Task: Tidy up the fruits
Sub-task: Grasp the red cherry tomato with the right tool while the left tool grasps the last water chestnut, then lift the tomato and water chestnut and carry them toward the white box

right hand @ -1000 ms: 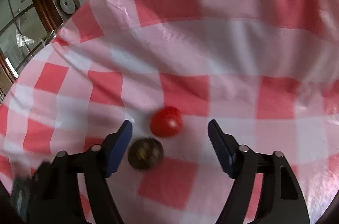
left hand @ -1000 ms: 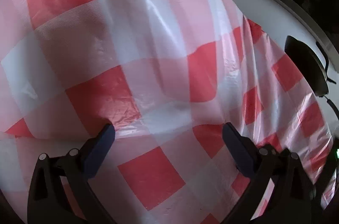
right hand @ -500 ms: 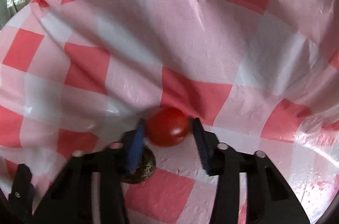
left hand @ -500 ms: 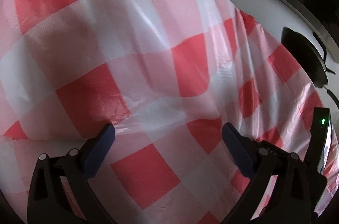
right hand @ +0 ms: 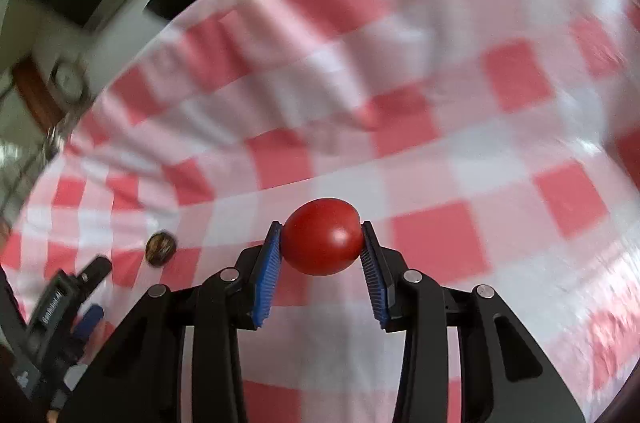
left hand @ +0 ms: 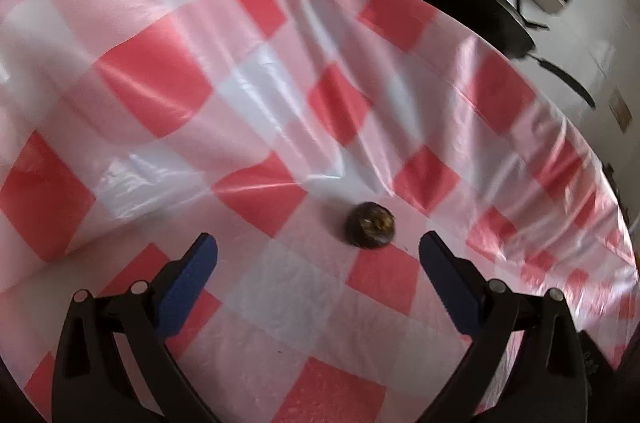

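My right gripper (right hand: 322,239) is shut on a red tomato (right hand: 321,236) and holds it above the red-and-white checked cloth (right hand: 440,143). A small dark brown round fruit (left hand: 371,225) lies on the cloth just ahead of my left gripper (left hand: 318,249), nearer its right finger. The left gripper is open and empty. The brown fruit also shows in the right wrist view (right hand: 161,247), with the left gripper (right hand: 86,297) just below it at the lower left.
The checked cloth (left hand: 200,103) is wrinkled and rises in folds behind the fruit. A black pan (left hand: 472,7) with a handle sits on the white surface beyond the cloth's far right edge. A round metal fitting (right hand: 68,79) is at far left.
My right gripper closed on the tomato and lifted it off the cloth. My left gripper moved so that the brown fruit now lies in front of it.
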The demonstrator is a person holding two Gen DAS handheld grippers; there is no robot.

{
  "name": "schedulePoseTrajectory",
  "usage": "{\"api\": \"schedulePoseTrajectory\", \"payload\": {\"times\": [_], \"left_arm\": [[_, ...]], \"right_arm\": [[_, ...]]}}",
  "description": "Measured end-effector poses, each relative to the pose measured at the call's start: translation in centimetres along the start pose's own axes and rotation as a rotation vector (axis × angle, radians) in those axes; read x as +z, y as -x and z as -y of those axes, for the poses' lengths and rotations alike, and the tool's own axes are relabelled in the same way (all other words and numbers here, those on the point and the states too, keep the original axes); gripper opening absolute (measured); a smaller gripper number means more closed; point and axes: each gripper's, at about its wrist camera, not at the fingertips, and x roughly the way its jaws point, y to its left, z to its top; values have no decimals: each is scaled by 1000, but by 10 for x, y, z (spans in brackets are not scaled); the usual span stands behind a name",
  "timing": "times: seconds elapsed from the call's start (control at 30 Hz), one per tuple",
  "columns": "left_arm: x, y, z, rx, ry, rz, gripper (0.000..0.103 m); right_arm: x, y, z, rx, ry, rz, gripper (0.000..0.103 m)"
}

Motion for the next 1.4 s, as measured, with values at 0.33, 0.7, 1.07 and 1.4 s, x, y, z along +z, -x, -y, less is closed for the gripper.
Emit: {"api": "schedulePoseTrajectory", "payload": {"times": [0.33,0.7,1.07,1.4], "left_arm": [[8,-31,35,0,-152,-97,101],[14,-81,67,55,-356,-226,65],[14,-59,53,4,-320,-162,41],[-1,-19,59,-27,-316,-94,41]], "right_arm": [[13,0,31,-37,-154,98,39],[14,-4,29,-15,-163,85,39],[12,-6,25,-24,-136,89,39],[12,-7,30,12,-155,81,39]]}}
